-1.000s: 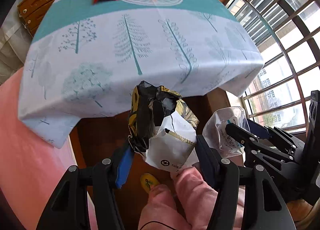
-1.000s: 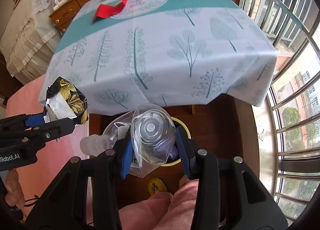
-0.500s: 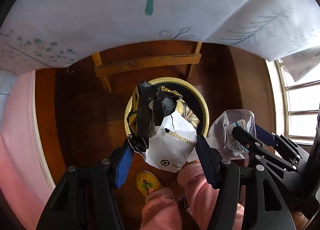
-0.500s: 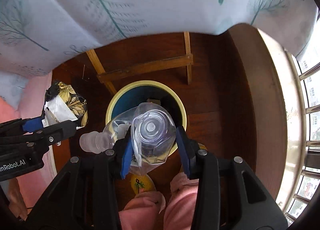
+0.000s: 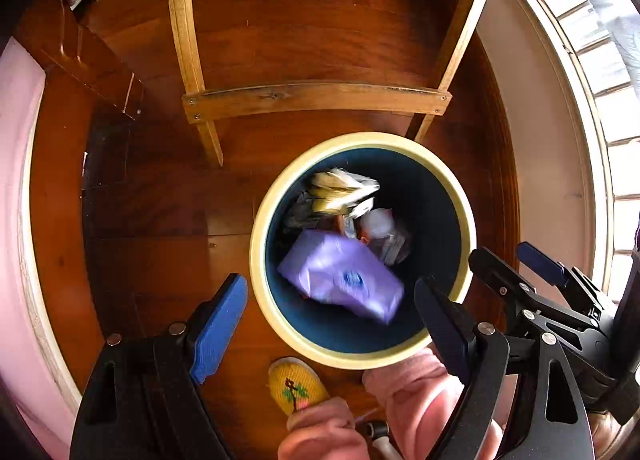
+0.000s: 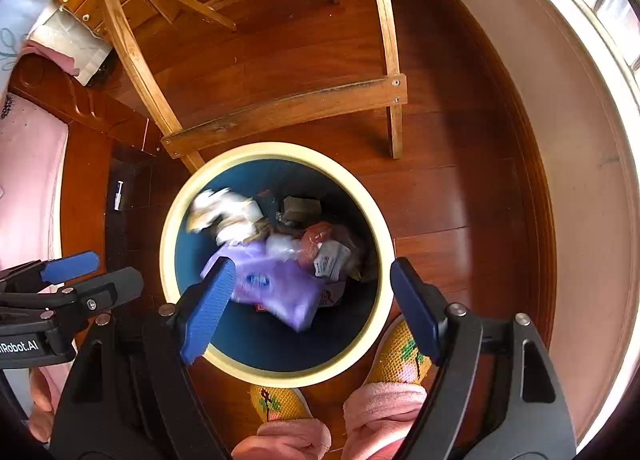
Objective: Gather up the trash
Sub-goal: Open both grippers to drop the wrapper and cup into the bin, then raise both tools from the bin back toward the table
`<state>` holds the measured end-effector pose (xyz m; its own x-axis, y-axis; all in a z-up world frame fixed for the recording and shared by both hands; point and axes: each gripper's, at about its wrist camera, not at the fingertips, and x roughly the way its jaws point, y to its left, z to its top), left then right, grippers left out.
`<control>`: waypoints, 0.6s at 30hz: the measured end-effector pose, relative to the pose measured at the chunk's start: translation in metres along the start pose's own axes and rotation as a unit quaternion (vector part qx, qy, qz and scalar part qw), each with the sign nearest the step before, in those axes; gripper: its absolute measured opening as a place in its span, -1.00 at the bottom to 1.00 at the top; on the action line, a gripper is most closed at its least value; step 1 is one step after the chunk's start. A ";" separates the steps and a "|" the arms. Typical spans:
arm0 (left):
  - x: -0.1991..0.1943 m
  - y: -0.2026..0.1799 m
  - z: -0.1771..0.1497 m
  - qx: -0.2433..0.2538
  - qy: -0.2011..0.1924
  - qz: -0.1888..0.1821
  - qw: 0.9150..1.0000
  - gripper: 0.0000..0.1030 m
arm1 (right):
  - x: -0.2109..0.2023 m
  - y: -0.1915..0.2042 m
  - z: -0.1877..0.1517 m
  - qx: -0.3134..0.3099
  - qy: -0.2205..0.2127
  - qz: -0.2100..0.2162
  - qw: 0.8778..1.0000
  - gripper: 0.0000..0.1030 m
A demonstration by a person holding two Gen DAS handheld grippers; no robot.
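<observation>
Both grippers dropped from table height to just over the bin since the earlier frames; tablecloth top now out of view, and the trash each one held is out of the jaws and down in the bin. Wooden floor (image 5: 328, 40) fills both views, reddish-brown planks. Light wood table frame (image 5: 316, 98) with legs and a crossbar stands just beyond the bin. Round bin (image 5: 256, 244), cream rim, dark blue inside, sits on the floor directly under both grippers. Left gripper (image 5: 332, 312) is spread wide and opening, nothing between its blue pads, bin mouth visible through the gap. Right gripper (image 6: 310, 292) likewise wide and opening, nothing gripped, pads apart over the bin rim; it also shows at the right edge of the left wrist view. Inside the bin: purple soft pack (image 5: 340, 280) with a blue logo on top of the pile, motion-blurred; crumpled yellow-and-white wrapper (image 5: 340, 190) against the far wall, blurred too; clear plastic bag (image 5: 384, 234) with small items beside the purple pack; a small brown piece (image 6: 300, 208) near the far wall, can't tell what. Person's pink trouser legs (image 6: 380, 404) and yellow knitted slippers (image 6: 280, 404) at the near side of the bin, one slipper touching or just beside the rim, can't tell which.
</observation>
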<state>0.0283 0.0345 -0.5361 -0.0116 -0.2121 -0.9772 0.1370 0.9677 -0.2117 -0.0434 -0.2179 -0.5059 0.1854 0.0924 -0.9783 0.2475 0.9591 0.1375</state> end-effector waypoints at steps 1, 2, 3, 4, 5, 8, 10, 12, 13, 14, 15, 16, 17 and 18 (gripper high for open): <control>0.000 0.000 0.000 -0.001 -0.002 0.003 1.000 0.69 | 0.003 -0.001 -0.001 0.001 -0.001 0.000 1.000 0.50; -0.001 -0.001 -0.002 -0.002 -0.005 0.005 1.000 0.69 | 0.003 -0.002 0.001 0.002 -0.001 -0.001 1.000 0.50; -0.002 -0.002 -0.003 -0.002 -0.008 0.006 1.000 0.69 | 0.003 -0.003 0.001 0.003 -0.001 -0.003 1.000 0.50; -0.003 -0.002 -0.003 -0.002 -0.009 0.008 1.000 0.69 | 0.003 -0.002 0.001 0.004 -0.001 -0.004 1.000 0.50; -0.007 -0.004 -0.003 -0.001 -0.013 0.008 1.000 0.69 | 0.003 -0.003 0.001 0.005 -0.001 -0.004 1.000 0.50; -0.022 -0.007 -0.005 0.003 -0.022 0.016 1.000 0.69 | -0.004 -0.002 -0.001 0.005 -0.003 -0.004 1.000 0.50; -0.038 -0.010 -0.007 0.002 -0.028 0.017 0.999 0.69 | -0.016 0.001 -0.002 0.006 -0.007 -0.005 1.000 0.50; -0.058 -0.012 -0.008 -0.001 -0.035 0.018 0.999 0.69 | -0.031 0.005 -0.001 0.006 -0.008 -0.004 1.000 0.50; -0.069 -0.014 -0.009 -0.003 -0.040 0.019 0.999 0.69 | -0.040 0.006 0.000 0.006 -0.010 -0.003 1.000 0.50; -0.082 -0.016 -0.010 -0.003 -0.045 0.021 0.999 0.69 | -0.051 0.009 0.001 0.005 -0.013 -0.003 1.000 0.50; -0.095 -0.018 -0.010 -0.004 -0.051 0.022 0.998 0.69 | -0.062 0.012 0.002 0.004 -0.015 -0.003 1.000 0.50; -0.109 -0.021 -0.012 -0.005 -0.058 0.024 0.998 0.69 | -0.073 0.015 0.005 0.003 -0.017 -0.002 1.000 0.50; -0.123 -0.023 -0.012 -0.006 -0.065 0.026 0.998 0.69 | -0.085 0.018 0.007 0.002 -0.021 -0.001 1.000 0.50; -0.137 -0.026 -0.013 -0.008 -0.072 0.028 0.997 0.69 | -0.097 0.021 0.009 0.000 -0.025 -0.002 1.000 0.50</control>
<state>0.0133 0.0398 -0.3967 0.1379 -0.1748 -0.9749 0.1185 0.9801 -0.1590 -0.0474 -0.2088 -0.4062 0.2309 0.0758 -0.9700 0.2474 0.9596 0.1339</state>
